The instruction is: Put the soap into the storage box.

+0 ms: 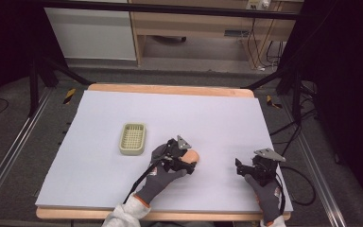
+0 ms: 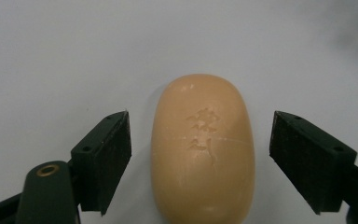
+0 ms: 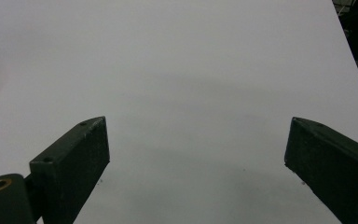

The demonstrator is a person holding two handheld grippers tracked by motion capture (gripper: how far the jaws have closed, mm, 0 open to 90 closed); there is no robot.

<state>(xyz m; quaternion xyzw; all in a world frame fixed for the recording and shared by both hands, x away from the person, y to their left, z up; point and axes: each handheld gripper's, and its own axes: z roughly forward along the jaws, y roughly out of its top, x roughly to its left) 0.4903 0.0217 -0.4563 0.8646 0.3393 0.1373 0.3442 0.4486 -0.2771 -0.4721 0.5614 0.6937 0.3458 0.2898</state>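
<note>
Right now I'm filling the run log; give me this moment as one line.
left tool: open, astride soap | right tool: open, idle | soap dish: empty

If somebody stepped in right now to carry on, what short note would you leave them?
Left hand-held gripper: open, jaws on either side of the soap bar, not yet closed on it.
Right hand-held gripper: open, holding nothing, over bare table cover.
Soap lies flat on the cover, right of the soap dish. The dish holds nothing.
Done: left gripper lined up around the soap.
Left, probably: close, lift, and set the soap in the dish.
</note>
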